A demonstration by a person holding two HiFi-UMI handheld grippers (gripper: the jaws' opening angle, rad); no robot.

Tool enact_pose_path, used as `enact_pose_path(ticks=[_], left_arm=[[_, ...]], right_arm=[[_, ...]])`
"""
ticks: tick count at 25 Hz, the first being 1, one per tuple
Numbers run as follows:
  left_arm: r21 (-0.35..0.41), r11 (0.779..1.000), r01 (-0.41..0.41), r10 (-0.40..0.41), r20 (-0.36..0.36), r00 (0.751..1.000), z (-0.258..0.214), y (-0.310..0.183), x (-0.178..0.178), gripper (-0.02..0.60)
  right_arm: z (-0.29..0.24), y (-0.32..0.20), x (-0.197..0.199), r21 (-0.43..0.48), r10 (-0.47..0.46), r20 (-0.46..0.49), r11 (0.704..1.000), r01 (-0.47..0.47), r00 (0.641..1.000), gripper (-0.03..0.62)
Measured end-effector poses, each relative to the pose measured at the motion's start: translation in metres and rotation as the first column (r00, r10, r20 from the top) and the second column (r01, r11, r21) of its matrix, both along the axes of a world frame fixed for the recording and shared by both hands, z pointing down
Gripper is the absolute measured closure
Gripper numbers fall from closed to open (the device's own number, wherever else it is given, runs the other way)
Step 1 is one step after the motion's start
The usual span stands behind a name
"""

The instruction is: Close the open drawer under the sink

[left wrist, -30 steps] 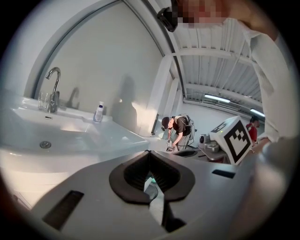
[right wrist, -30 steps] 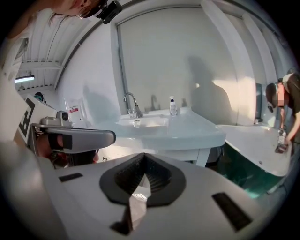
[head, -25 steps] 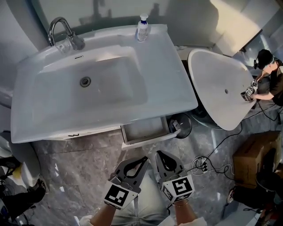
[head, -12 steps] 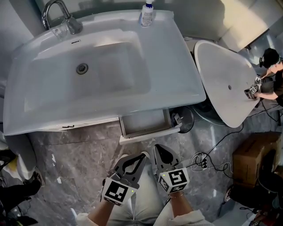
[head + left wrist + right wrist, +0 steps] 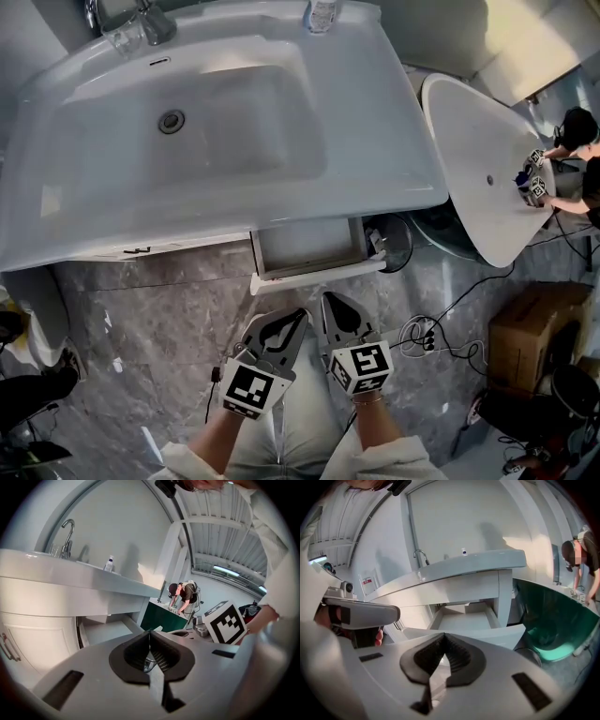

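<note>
We have the sink (image 5: 234, 122) across the upper left, tap (image 5: 155, 26) at its back edge. The drawer (image 5: 319, 275) is under the sink's right front, pulled out over the marble floor (image 5: 141, 319). Our left gripper (image 5: 298, 319) hovers just short of the drawer front, fingers closed tip to tip on nothing. Beside it the right gripper (image 5: 329, 300), fingers likewise closed and empty, tips near the front panel but apart from it. Further right: a loose basin (image 5: 478, 169), a person (image 5: 577, 159) bent over it, a cardboard box (image 5: 539, 328)
</note>
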State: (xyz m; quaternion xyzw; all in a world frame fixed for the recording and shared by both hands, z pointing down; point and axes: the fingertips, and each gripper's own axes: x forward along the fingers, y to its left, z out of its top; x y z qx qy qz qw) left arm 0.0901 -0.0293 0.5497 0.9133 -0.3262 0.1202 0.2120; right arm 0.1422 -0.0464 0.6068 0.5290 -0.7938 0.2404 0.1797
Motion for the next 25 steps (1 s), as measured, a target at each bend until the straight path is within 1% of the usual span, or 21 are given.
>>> enact_pose_path(ticks=[6,10,14,17,25], left_arm=[[-0.023,1.000,-0.001,0.002,0.019,1.000,0.018,0.002,0.001,0.565],[-0.027,0.999,-0.018,0.019,0.030,0.999,0.026,0.004,0.003,0.565],[-0.028,0.999,-0.029,0.030,0.038,0.999,0.031,0.004,0.004,0.565],[-0.026,0.999,-0.037,0.038,0.042,0.998,0.032,0.002,0.003,0.565],[-0.023,1.000,-0.021,0.021,0.041,0.999,0.031,-0.005,0.001,0.565]], right_arm=[[0.028,-0.002,0.002,-0.043,0.005,0.013,0.999,-0.004,1.000,0.585],[0.041,-0.009,-0.001,-0.057,-0.002,0.023,0.998,0.003,1.000,0.585],[0.044,-0.017,-0.007,-0.051,-0.019,0.041,0.998,0.021,0.999,0.585],[0.044,-0.018,-0.008,-0.041,-0.013,0.055,0.999,0.015,0.998,0.585],[0.041,-0.018,-0.007,-0.015,-0.008,0.040,1.000,0.008,0.999,0.585]])
